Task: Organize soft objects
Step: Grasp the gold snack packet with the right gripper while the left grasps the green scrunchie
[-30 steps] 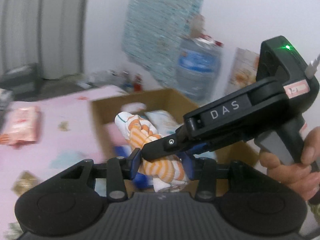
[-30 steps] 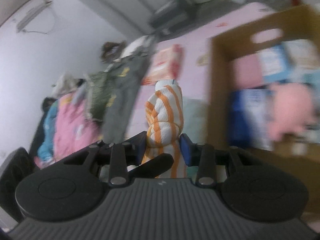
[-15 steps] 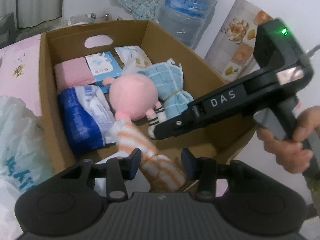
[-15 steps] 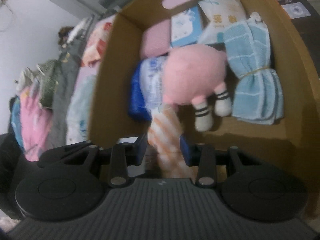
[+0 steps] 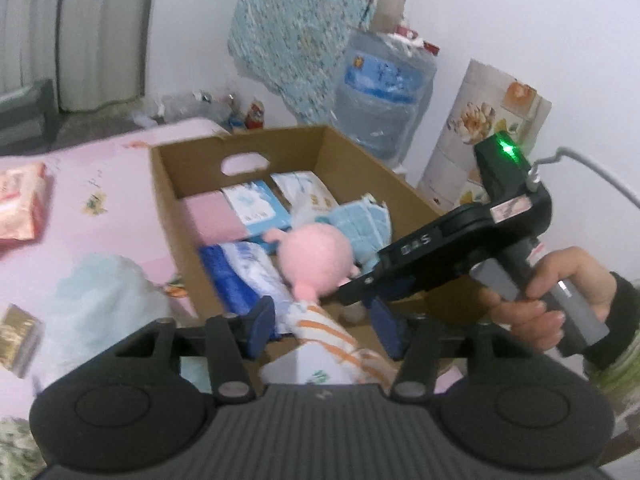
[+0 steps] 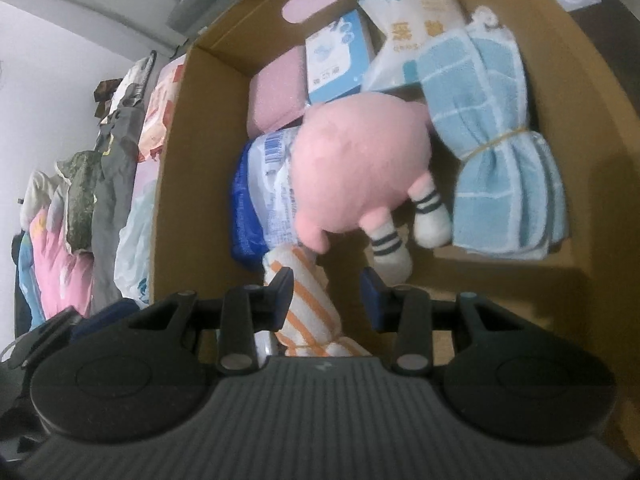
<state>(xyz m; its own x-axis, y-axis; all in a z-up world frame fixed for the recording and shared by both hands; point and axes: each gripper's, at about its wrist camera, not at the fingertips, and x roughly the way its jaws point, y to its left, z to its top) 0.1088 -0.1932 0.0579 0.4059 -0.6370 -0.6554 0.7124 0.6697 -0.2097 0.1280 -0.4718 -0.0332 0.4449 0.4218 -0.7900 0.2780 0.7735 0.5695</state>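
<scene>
Left claw (image 5: 324, 330): jaws opening, pads clear of the orange-striped towel (image 5: 332, 332) that lies between them.
Right claw (image 6: 326, 298): jaws apart; the striped towel leans on the left pad and a gap shows at the right one, so it looks released, though the view is too close to be sure.
Striped towel: at the near end of the cardboard box (image 6: 192, 160), against the blue packet (image 6: 256, 200) and under the pink plush toy (image 6: 360, 172).
Already boxed: blue towel bundle (image 6: 500, 152), pink sponge (image 6: 276, 92), tissue packs (image 6: 340, 56), the plush toy.
Left outside: a pale bag (image 5: 100, 300) and a red-and-white packet (image 5: 20, 204) on the pink bed (image 5: 112, 184).
Progress: most of the way, judging by the full box; a few soft things remain to collect.
</scene>
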